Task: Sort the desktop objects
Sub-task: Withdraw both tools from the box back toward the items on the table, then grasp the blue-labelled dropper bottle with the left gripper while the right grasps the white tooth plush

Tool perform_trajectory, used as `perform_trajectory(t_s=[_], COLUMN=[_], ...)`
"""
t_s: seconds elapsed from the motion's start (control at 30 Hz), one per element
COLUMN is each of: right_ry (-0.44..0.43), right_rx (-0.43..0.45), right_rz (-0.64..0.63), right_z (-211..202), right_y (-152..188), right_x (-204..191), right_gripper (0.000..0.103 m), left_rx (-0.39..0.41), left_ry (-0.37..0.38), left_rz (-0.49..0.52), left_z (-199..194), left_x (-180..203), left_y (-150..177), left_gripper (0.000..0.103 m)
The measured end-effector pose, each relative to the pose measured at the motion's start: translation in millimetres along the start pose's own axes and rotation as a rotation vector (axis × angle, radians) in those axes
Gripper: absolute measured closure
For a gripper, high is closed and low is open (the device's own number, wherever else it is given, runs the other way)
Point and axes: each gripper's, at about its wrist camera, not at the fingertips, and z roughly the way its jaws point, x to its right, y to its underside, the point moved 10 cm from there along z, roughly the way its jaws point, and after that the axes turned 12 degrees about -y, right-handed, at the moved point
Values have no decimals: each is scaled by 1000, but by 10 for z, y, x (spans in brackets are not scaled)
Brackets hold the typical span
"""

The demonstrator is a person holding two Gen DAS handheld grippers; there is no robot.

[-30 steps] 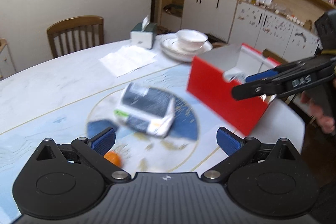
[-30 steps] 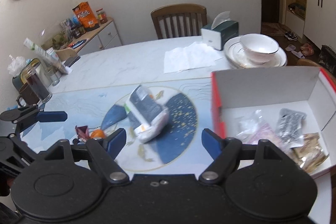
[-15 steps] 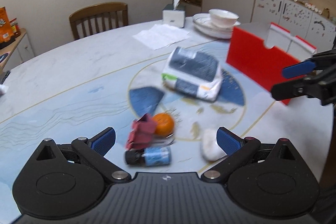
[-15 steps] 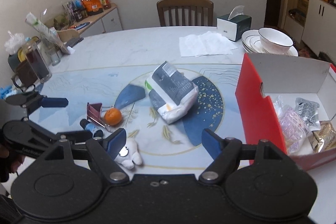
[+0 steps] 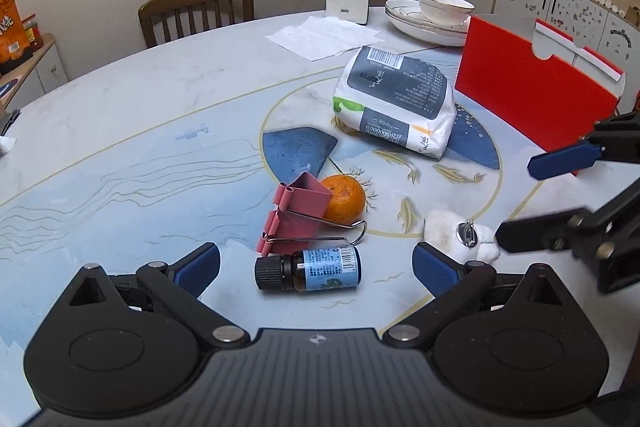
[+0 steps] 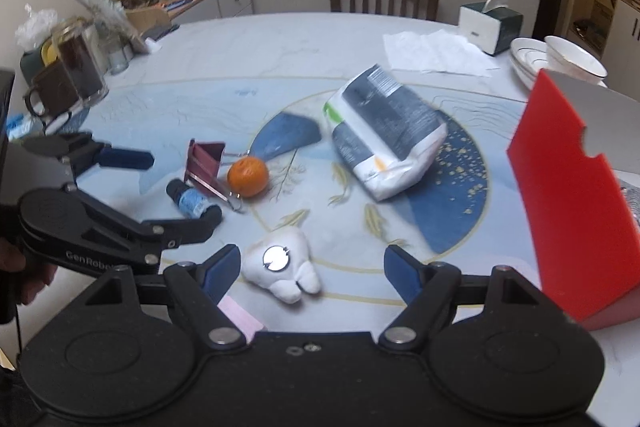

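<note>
Spreading across both views, the round marble-look table (image 5: 120, 115) with its blue and gold inlay carries everything. At its right side stands the red open-topped cardboard box (image 5: 536, 87), well apart from the loose items. Near the middle of the inlay lies the white and dark grey plastic pack of paper tissues (image 5: 396, 99), flat on the table and angled toward the box. The left gripper (image 5: 316, 265), black with blue pads, hangs over the near edge with its jaws spread wide and nothing between the pads; the small bottle lies on the table in the gap ahead of them. The right gripper (image 6: 312, 267), of the same make, also has its jaws spread wide and grips nothing; the soft toy lies on the table just in front of them.

The pink metal binder clip (image 5: 298, 217) sits with its wire handles splayed, touching the small orange mandarin (image 5: 346, 198) on its right. The white tooth-shaped plush toy (image 6: 282, 265) with a shiny round metal disc on it rests near the gold ring of the inlay. The small dark glass bottle (image 5: 310, 269) with a blue label and a black cap lies on its side, just beside the clip.
</note>
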Motion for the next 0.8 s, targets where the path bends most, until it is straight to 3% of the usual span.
perform_trajectory(t_s=[0.63, 0.8], right_ry=[-33, -36], right_rx=[-82, -101], right_rz=[-105, -106], right_z=[419, 469], right_y=[80, 95], right_x=[-127, -108], right_gripper=[29, 40], left_rx=[-59, -76], left_ry=[18, 21], left_rz=[-57, -63], left_z=[184, 189], left_x=[-66, -70], left_y=[75, 103], left_gripper=[6, 10])
